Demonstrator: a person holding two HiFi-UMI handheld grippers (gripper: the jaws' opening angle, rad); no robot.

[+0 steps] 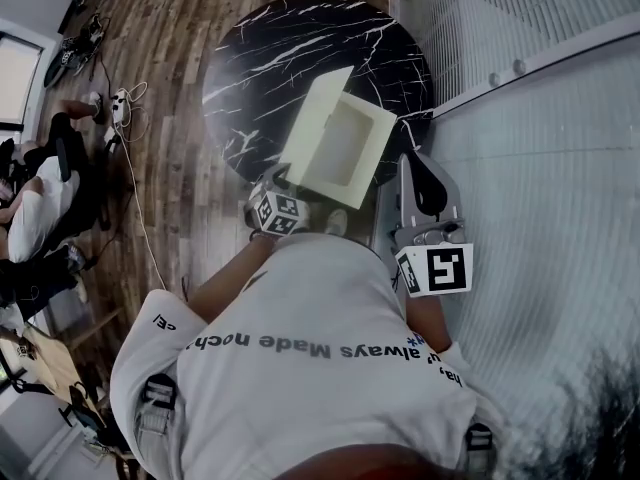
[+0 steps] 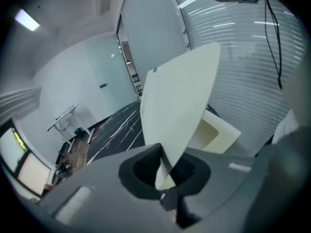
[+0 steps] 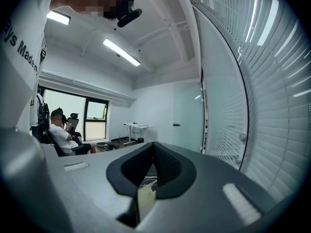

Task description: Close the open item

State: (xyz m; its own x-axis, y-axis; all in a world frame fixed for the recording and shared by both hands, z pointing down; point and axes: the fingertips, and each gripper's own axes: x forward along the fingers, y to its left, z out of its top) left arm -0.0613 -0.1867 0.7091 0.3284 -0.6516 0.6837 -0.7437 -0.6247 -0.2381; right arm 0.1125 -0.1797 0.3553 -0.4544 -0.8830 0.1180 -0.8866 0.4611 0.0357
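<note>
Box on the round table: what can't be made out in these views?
- Box inside: the lid covers most of it in the left gripper view, and the head view is too small to show contents.
- Right gripper: shut on the box, but only a pale sliver shows in its own view. In the head view the gripper's body covers the contact.
- Left gripper: its hold on the lid is hidden in the head view under the box and the marker cube.
</note>
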